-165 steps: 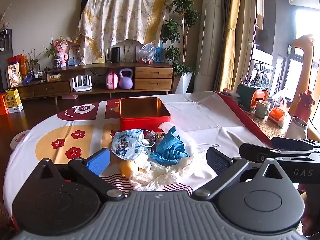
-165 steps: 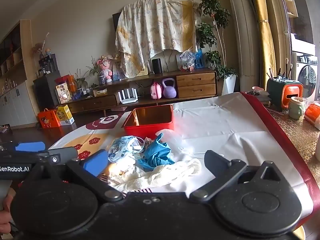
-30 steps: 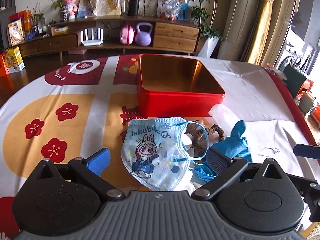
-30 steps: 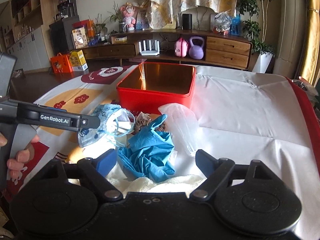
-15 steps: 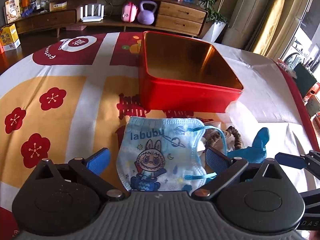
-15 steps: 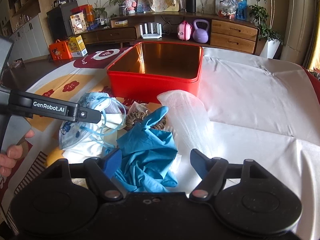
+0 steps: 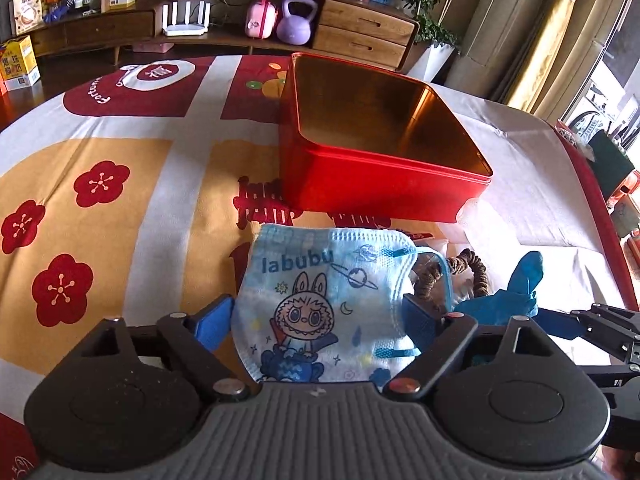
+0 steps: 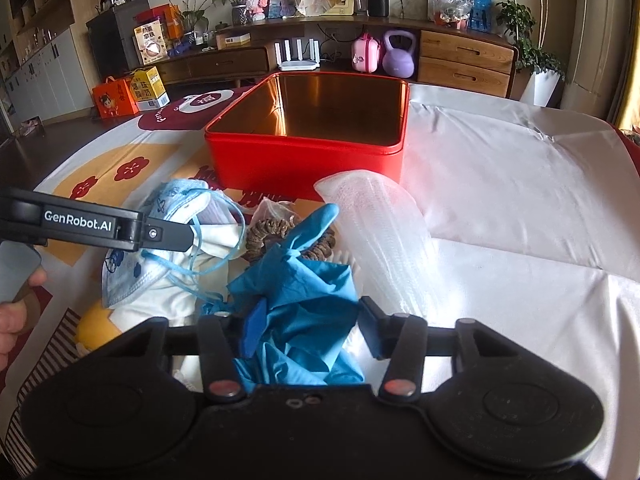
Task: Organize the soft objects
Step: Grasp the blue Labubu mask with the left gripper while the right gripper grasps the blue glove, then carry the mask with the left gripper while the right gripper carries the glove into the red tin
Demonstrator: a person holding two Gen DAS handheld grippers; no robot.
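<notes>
Behind our table ran a long wooden sideboard (image 8: 360, 56) with one purple kettlebell (image 8: 398, 53), one pink case (image 8: 365, 55) and one white router (image 8: 299, 56) on its lower shelf, and two drawers (image 8: 466, 60) at its right end. On the floor to the left stood two boxes, one orange (image 8: 116, 98) and one yellow (image 8: 149, 87).

Our table wore a printed cloth (image 7: 120, 184) with red flowers, four of which showed in the left view, and a plain white sheet (image 8: 520, 184) over its right half. One red tin (image 7: 380, 184), open-topped with a gold inside, sat near the middle, with nothing visible in it.

Just in front of the tin lay our heap of soft things: one blue face mask (image 7: 324, 308) printed with a cartoon figure, one brown hair tie (image 7: 468, 272), one crumpled blue glove (image 8: 304, 312), one clear plastic bag (image 8: 380, 232), some white cloth (image 8: 160, 300) and something yellow (image 8: 94, 326) underneath it.

Our left gripper (image 7: 320, 320) stood wide around the mask, its jaws having just been closing, both blue pads right at the mask's edges; we could not tell whether they pressed on it. Our right gripper (image 8: 306, 330) had just been closing too, now narrow, with the glove bunched between its fingers and touching both of them. One hand (image 8: 16, 312) showed at the left edge of the right view.
</notes>
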